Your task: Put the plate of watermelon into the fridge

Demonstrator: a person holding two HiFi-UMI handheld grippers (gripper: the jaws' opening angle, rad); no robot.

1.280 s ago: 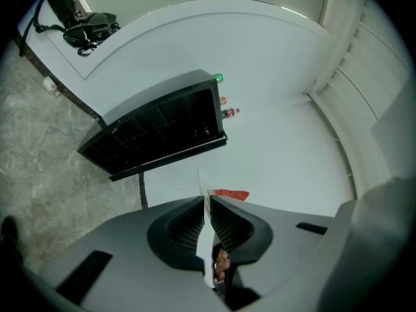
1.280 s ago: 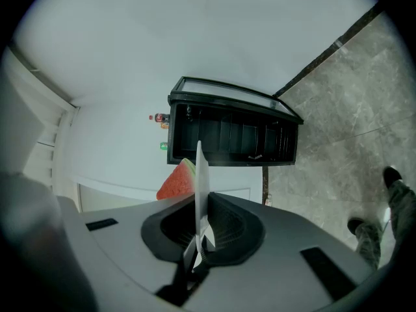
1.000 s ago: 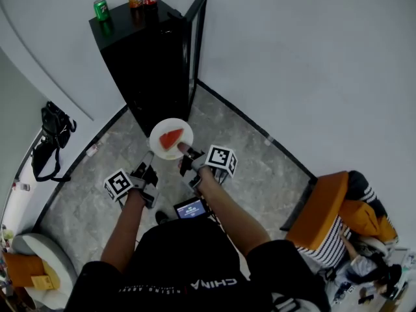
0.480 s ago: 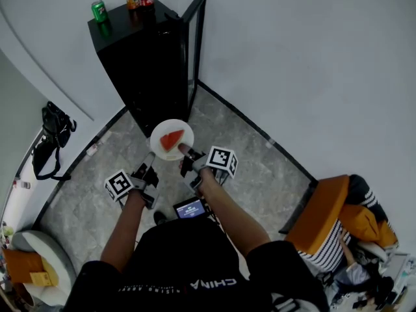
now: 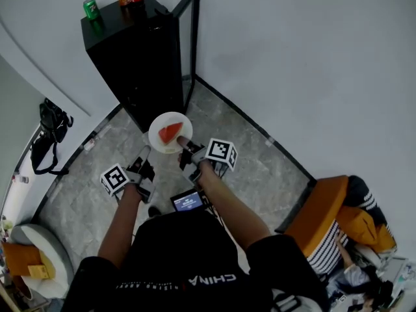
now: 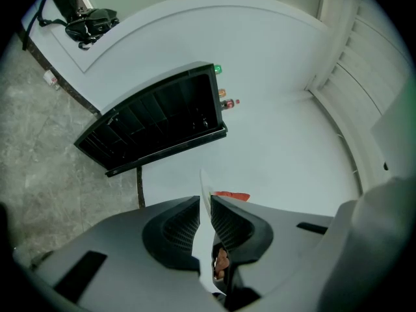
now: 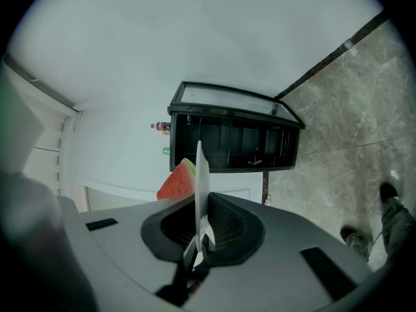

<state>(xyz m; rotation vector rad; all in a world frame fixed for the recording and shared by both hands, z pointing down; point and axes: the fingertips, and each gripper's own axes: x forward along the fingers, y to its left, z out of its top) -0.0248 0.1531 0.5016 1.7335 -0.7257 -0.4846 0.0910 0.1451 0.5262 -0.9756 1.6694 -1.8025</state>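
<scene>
Grey marble-tile floor point(image 5: 273, 168), white walls, room corner. Tall black fridge point(image 5: 140, 70) in corner, its glass door point(image 5: 188, 38) swung open; green can point(image 5: 90, 8) on top. Round white plate point(image 5: 158, 139) with red watermelon wedge point(image 5: 171, 132) held in air just before fridge, not inside. Left gripper point(image 5: 145, 152) clamped on plate's near-left rim. Right gripper point(image 5: 184, 142) clamped on near-right rim. Black bag point(image 5: 49, 132) by left wall.

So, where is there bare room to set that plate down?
The fridge top is bare in front of the cans. The floor beside it, up to the wall, is open. It is crowded by the orange chair.
</scene>
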